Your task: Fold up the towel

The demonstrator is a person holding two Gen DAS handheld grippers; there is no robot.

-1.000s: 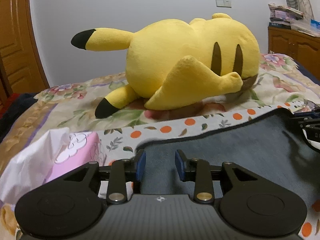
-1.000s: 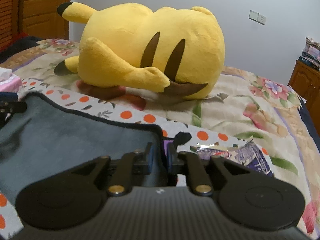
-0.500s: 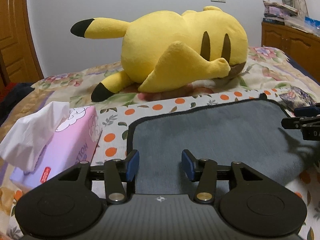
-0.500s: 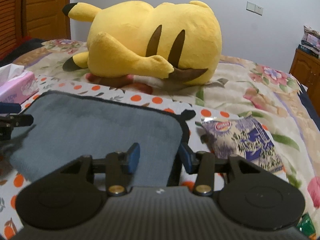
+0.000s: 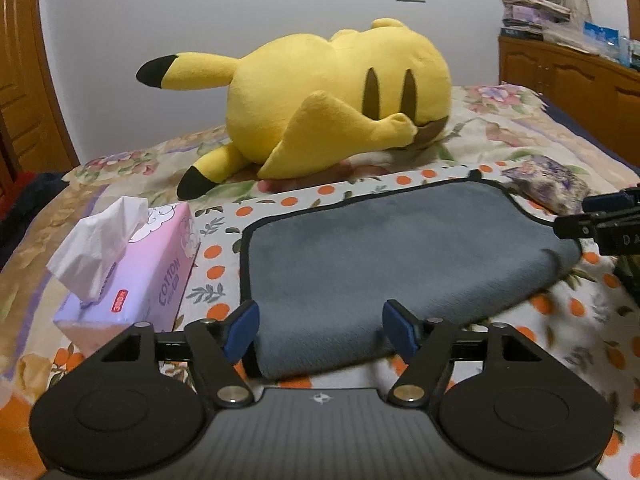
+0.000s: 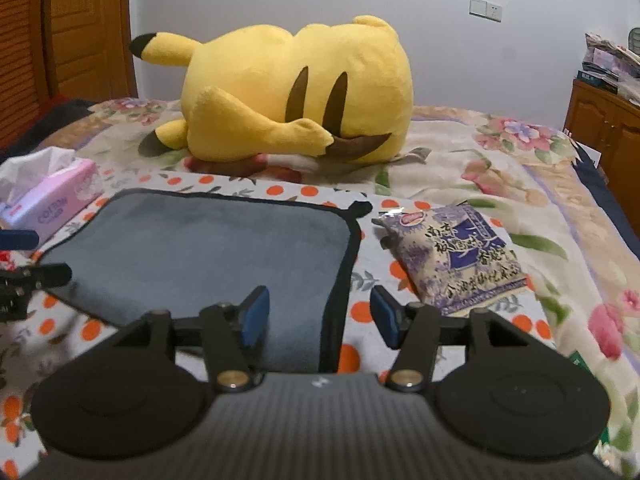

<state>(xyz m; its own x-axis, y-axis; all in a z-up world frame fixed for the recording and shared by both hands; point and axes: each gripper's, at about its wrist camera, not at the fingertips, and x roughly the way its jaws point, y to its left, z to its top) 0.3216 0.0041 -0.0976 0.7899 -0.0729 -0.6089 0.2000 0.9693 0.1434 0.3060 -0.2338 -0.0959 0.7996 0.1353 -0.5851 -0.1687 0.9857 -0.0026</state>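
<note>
Your grey towel [image 5: 392, 256] lies across the centre of both frames, its near edge rolled into a thick fold, so one fold looks done and at most another remains. Your left gripper [image 5: 320, 332] and right gripper [image 6: 319, 318] hover at the bottom centre of their frames, jaws spread apart, gripping nothing, the yellow plush [image 6: 296, 92] beyond

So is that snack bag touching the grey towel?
Apart. In the right wrist view a strip of dotted cloth shows between the towel and the snack bag, along the towel's black-trimmed right edge.
</note>
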